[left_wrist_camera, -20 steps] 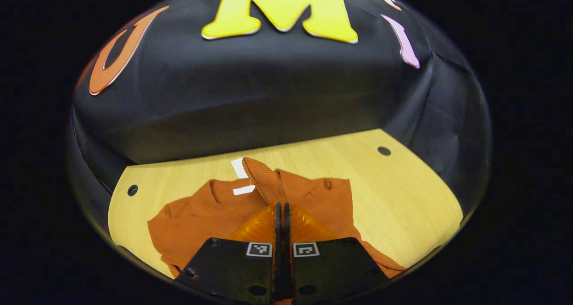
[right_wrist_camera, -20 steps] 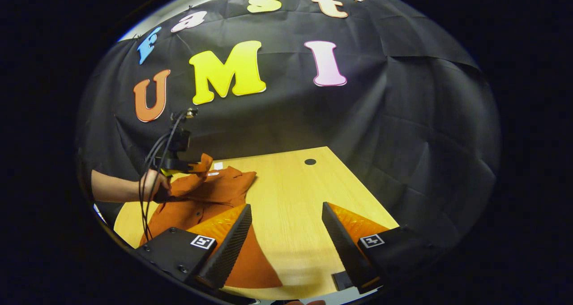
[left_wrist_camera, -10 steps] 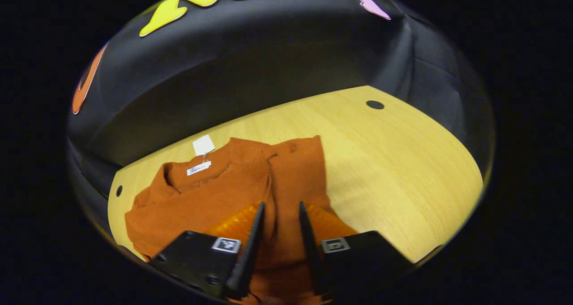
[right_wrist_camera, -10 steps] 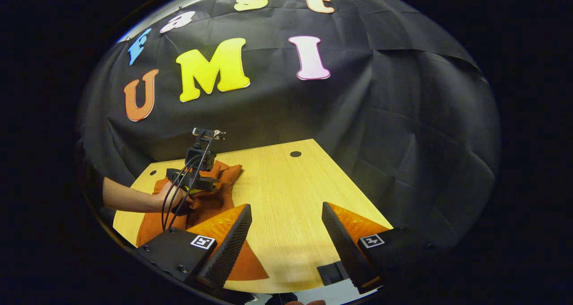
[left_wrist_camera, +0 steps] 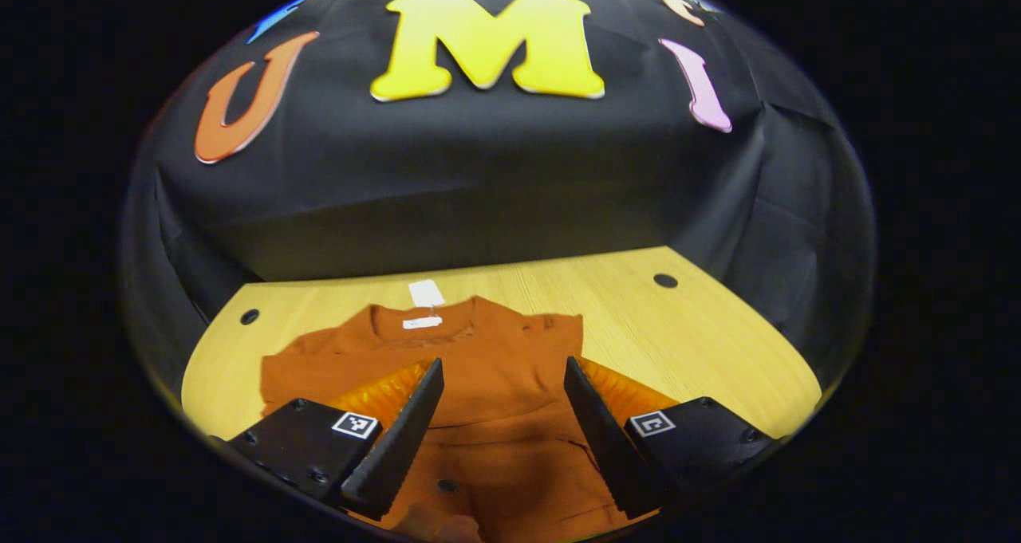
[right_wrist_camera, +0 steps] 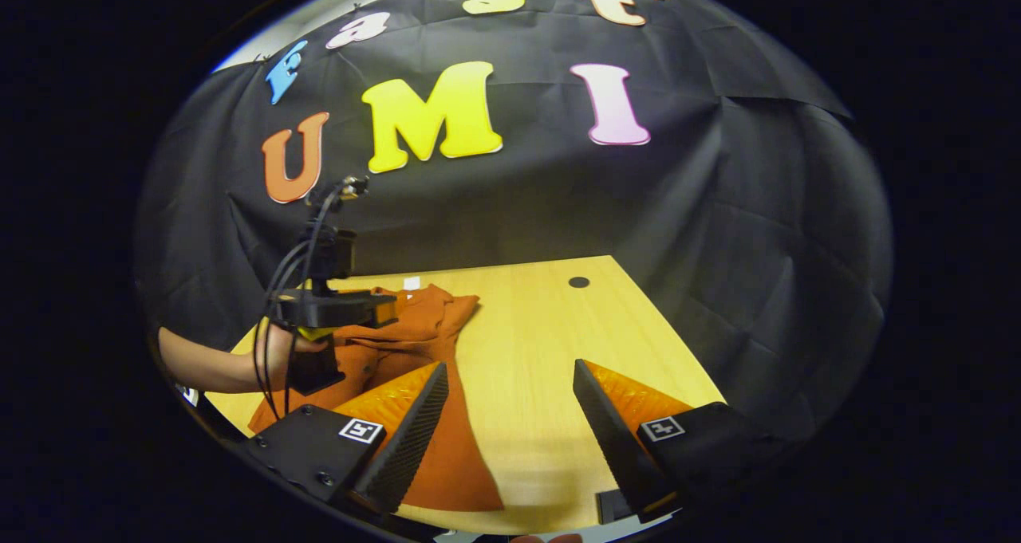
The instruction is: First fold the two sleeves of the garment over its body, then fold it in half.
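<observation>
An orange ribbed garment lies on the wooden table, collar toward the wall, with white tags at the neck. One sleeve lies folded across its body. My left gripper hangs open above the garment's middle, nothing between its fingers. In the right gripper view the garment lies at the left, and the left gripper, held by a hand, hovers over it. My right gripper stands open over bare table beside the garment's hem.
The black cloth wall closes the table's far and right sides. Round holes mark the table's far corners. A bare stretch of table lies to the right of the garment. Cables trail from the left gripper.
My left gripper carried the sleeve over the body, opened and let it go, then lifted back. The right gripper stayed open and hardly moved.
</observation>
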The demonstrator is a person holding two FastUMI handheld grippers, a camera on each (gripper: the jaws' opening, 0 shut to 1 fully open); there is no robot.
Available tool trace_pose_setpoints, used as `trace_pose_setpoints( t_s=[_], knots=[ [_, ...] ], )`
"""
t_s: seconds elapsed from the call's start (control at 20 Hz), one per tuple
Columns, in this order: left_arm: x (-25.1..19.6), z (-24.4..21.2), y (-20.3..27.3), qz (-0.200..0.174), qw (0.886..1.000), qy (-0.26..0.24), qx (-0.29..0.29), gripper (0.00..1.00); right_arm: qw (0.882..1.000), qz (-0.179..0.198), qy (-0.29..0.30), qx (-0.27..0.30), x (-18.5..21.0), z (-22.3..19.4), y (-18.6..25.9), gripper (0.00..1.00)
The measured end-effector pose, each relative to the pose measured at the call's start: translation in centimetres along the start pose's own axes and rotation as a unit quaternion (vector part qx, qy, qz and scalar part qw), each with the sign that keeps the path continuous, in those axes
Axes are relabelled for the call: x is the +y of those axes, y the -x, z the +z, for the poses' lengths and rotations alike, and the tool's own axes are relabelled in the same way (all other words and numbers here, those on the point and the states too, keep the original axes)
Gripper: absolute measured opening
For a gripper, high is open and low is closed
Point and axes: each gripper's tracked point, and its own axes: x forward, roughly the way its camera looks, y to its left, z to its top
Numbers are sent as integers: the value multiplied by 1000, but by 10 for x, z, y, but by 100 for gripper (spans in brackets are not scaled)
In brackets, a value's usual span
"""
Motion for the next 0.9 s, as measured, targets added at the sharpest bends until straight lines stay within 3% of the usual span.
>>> trace_pose_setpoints(
  t_s=[0.3,0.6,0.9],
  knots=[
    [95,-18,112,38,999,28,-20,98,998,51,15,25,23,-17,-11,100],
    [179,-143,194,68,993,36,88,98,992,64,45,100,17,-85,3,100],
    [203,-250,228,66,977,82,184,99,981,64,58,175,17,-164,7,100]
  ],
)
